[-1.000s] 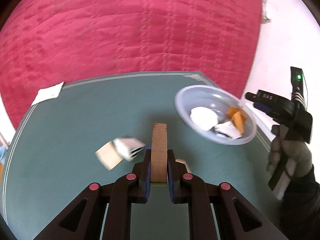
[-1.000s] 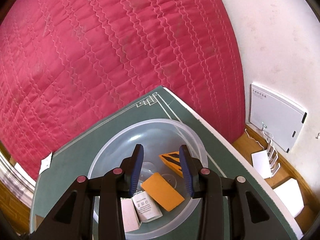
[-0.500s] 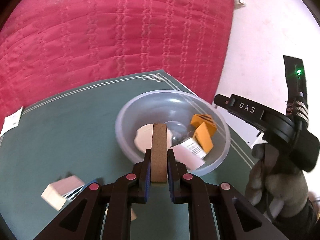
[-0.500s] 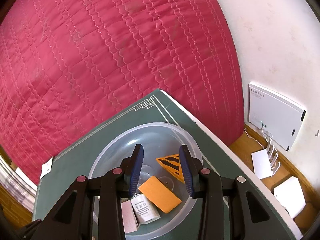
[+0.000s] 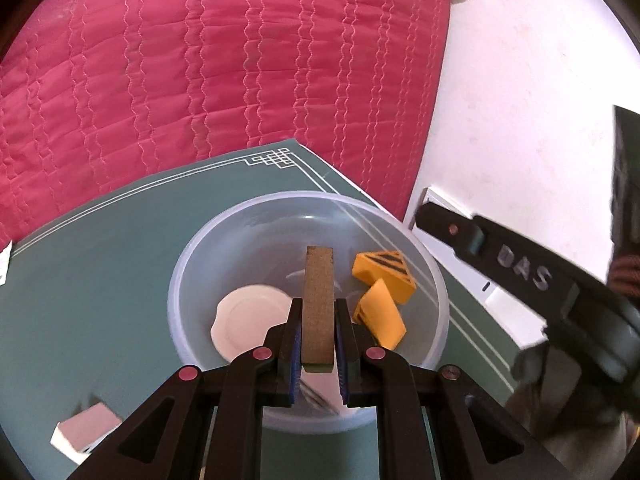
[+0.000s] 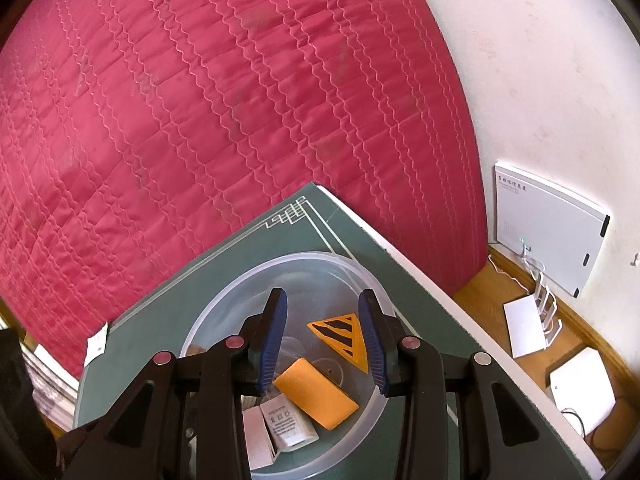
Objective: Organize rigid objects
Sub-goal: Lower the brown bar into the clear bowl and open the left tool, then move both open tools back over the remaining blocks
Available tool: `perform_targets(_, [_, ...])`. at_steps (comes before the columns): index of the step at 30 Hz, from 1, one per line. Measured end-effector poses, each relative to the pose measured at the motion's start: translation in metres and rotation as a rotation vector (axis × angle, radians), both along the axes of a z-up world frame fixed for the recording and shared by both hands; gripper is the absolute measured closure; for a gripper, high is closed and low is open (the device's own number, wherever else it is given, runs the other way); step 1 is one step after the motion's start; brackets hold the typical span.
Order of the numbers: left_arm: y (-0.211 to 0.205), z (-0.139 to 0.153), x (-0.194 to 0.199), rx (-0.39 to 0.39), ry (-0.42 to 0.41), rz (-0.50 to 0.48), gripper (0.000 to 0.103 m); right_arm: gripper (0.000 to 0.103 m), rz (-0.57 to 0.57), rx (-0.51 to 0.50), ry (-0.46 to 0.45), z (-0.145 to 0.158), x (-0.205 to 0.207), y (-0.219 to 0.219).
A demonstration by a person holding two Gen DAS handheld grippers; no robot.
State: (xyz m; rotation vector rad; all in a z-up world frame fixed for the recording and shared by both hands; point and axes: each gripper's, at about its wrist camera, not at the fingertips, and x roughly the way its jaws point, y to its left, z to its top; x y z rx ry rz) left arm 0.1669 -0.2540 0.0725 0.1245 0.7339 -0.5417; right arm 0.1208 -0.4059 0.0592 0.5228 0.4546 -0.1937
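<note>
Left hand-held gripper clamps a brown block above the bowl; lower first, then release gently. Right hand-held gripper hovers empty, jaws apart.

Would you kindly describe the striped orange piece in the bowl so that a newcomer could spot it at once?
Find the green mat before the red quilt, then the clear plastic bowl near its corner. Inside, toward the far right, lies the triangular orange block. Unlike the plain rectangular orange block beside it, its top face carries black stripes.
</note>
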Motion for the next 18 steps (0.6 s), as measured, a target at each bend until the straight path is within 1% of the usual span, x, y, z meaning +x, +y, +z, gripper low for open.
perform_targets(5, [0.014,0.000,0.003,-0.009,-0.010,0.049,0.076,0.064,-0.004,0.008,-0.013,0.004,-0.002,-0.002])
perform_targets(6, [0.018,-0.001,0.002,-0.006,-0.013,0.058,0.072,0.064,-0.003,0.008,-0.015,0.004,-0.003,-0.002])
perform_targets(7, [0.023,-0.001,0.002,-0.003,-0.017,0.069,0.066,0.064,-0.001,0.008,-0.016,0.005,-0.004,-0.002])
perform_targets(8, [0.028,-0.001,0.001,0.000,-0.021,0.085,0.063,0.064,0.001,0.005,-0.017,0.005,-0.004,-0.001])
perform_targets(9, [0.032,-0.001,0.001,0.000,-0.024,0.095,0.055,0.064,0.006,0.000,-0.017,0.006,-0.004,0.001])
perform_targets(10, [0.037,0.000,0.000,-0.002,-0.029,0.107,0.049,0.064,0.011,-0.003,-0.017,0.006,-0.003,0.003])
perform_targets(11, [0.041,0.000,-0.002,-0.004,-0.036,0.119,0.047,0.064,0.018,-0.008,-0.017,0.006,-0.003,0.005])
perform_targets(13, [0.049,0.000,-0.005,-0.001,-0.046,0.137,0.040,0.064,0.033,-0.018,-0.016,0.006,-0.003,0.010])
perform_targets(18, [0.070,0.004,-0.014,0.015,-0.081,0.180,0.029,0.063,0.067,-0.039,-0.018,0.007,-0.002,0.020])
